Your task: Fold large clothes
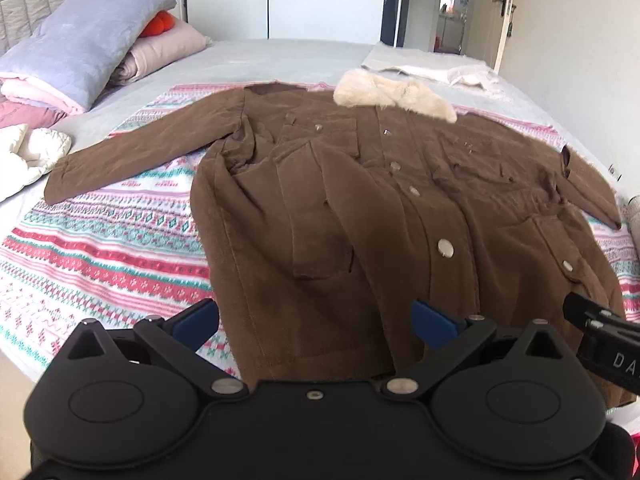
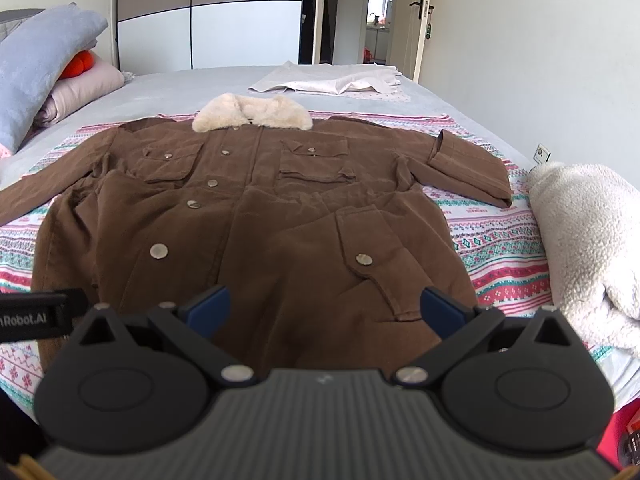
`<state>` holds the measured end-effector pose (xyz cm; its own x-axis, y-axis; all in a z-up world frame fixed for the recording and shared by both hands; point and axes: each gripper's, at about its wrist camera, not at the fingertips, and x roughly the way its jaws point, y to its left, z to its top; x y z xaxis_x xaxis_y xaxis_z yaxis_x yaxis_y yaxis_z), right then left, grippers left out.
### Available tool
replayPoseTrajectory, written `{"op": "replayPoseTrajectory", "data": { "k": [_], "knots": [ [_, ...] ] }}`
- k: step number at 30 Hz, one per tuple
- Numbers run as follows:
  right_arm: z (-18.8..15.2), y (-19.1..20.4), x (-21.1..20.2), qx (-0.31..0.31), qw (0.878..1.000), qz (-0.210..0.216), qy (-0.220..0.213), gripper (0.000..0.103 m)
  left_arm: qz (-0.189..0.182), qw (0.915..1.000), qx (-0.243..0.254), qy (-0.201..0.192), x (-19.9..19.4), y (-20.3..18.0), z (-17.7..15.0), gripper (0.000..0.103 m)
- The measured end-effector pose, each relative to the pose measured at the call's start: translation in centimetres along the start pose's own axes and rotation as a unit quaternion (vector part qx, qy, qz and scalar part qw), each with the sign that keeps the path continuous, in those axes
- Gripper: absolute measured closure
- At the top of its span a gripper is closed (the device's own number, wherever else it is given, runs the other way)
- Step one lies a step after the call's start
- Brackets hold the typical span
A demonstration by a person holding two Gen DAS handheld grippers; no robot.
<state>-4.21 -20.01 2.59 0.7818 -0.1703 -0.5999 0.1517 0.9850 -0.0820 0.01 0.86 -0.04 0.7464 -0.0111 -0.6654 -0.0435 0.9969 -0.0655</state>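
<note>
Brown coat (image 1: 360,208) flat on bed, left gripper (image 1: 316,320) and right gripper (image 2: 326,308) wide open, empty

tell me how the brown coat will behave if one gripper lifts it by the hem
The coat lies limp and creased, so it will likely drape and sag. Its thick cloth, fur collar and long sleeves suggest weight; one hem pinch probably drags the rest along.

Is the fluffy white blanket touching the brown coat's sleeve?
Apart. In the right wrist view, a strip of the patterned sheet shows between the fluffy white blanket and the brown coat's sleeve.
</note>
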Motion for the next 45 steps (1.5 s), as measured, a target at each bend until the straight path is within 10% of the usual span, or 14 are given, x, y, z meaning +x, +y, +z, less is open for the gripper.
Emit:
{"op": "replayPoseTrajectory", "data": {
  "k": [14,23,26,29,36,40,45],
  "knots": [
    [1.1,-5.2,-0.6,-0.014,0.999,0.042,-0.01,0.0,-0.088,0.9948,-0.046,0.023,3.5,9.0,2.6,0.0],
    [-2.0,-12.1,1.9,0.074,0.991,0.092,0.056,0.0,-0.263,0.9383,-0.185,0.127,8.6,11.6,-1.2,0.005],
    [-3.4,-14.7,3.2,0.148,0.977,0.13,0.083,0.0,-0.288,0.9317,-0.185,0.123,8.7,10.5,-1.7,0.035],
    [-4.6,-16.7,4.9,0.216,0.958,0.161,0.099,0.001,-0.296,0.9335,-0.175,0.101,7.8,9.7,-1.6,0.077],
    [-5.8,-18.3,5.2,0.269,0.938,0.201,0.09,0.092,-0.255,0.9569,-0.139,-0.009,0.5,12.2,0.5,0.089],
    [-4.4,-19.7,2.3,0.255,0.951,0.171,0.041,0.096,-0.195,0.969,-0.14,-0.059,-3.1,16.6,0.4,0.091],
    [-3.1,-19.6,0.8,0.182,0.982,0.034,0.037,0.102,-0.108,0.9868,-0.117,0.032,0.4,18.9,-3.1,0.09]
  ]
}}
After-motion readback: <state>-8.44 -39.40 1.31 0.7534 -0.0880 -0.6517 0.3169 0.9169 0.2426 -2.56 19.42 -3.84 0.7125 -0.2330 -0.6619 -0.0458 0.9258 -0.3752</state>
